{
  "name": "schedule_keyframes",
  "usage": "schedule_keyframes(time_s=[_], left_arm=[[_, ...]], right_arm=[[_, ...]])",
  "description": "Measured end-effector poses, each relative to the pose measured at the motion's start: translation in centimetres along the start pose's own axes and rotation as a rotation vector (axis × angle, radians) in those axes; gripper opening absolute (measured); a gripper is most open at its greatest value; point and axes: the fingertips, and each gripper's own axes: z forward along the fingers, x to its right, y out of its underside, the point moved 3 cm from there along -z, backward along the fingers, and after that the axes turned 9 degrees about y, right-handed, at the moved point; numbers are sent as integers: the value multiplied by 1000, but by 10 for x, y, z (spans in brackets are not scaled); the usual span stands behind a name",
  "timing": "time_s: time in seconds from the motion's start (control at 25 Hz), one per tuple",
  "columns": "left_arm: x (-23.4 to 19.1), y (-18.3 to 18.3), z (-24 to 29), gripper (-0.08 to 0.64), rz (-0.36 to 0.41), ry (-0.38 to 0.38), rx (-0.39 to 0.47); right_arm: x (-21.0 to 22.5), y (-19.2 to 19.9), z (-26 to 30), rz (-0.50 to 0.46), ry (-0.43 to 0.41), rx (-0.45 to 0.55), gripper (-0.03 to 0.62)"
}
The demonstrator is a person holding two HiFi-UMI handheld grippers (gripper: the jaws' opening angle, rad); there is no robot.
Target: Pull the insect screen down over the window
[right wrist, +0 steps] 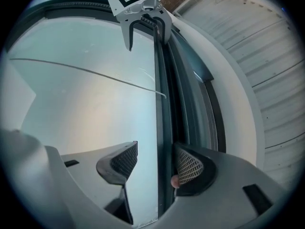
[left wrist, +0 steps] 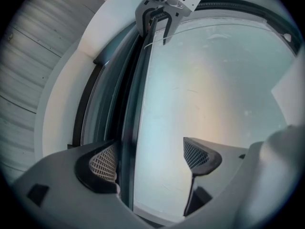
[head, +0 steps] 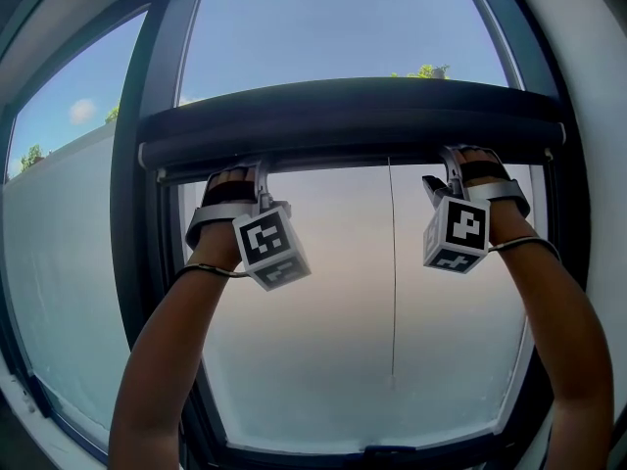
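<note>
Left claw [left wrist: 148, 159] gapes wide and pinches nothing, with the lower lip of the screen bar [head: 353, 116] running close by its 9 o'clock pad. Right claw [right wrist: 157, 163], same story: spread apart, the lip near its 3 o'clock pad, no squeeze on it. Moving outward, the bar sits up toward 12 o'clock of the window [head: 323, 360], the cord [head: 392, 262] dangles loose, and the bottom frame [head: 392, 453] at 6 o'clock lies well below. My read: most of the pull-down remains.

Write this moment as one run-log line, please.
target: screen bar | left gripper: open, astride bar | right gripper: open, astride bar
</note>
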Motion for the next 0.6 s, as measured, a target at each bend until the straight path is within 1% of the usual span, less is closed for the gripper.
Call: schedule_keyframes(time_s=[0.16, 0.32, 0.44, 0.52, 0.6], left_arm=[[2, 0, 2, 406, 12, 1, -10], [4, 1, 2, 405, 32, 66, -45], [4, 1, 0, 405, 55, 102, -63], [4, -1, -2, 405, 51, 113, -57], [3, -2, -3, 405, 36, 107, -41]], right_arm=[[-4, 1, 1, -34, -27, -18, 218], [-5, 0, 1, -41, -28, -22, 218], [-5, 1, 0, -43, -48, -23, 218], [-4, 2, -1, -41, -69, -25, 218], [-3, 1, -1, -36, -87, -36, 218]])
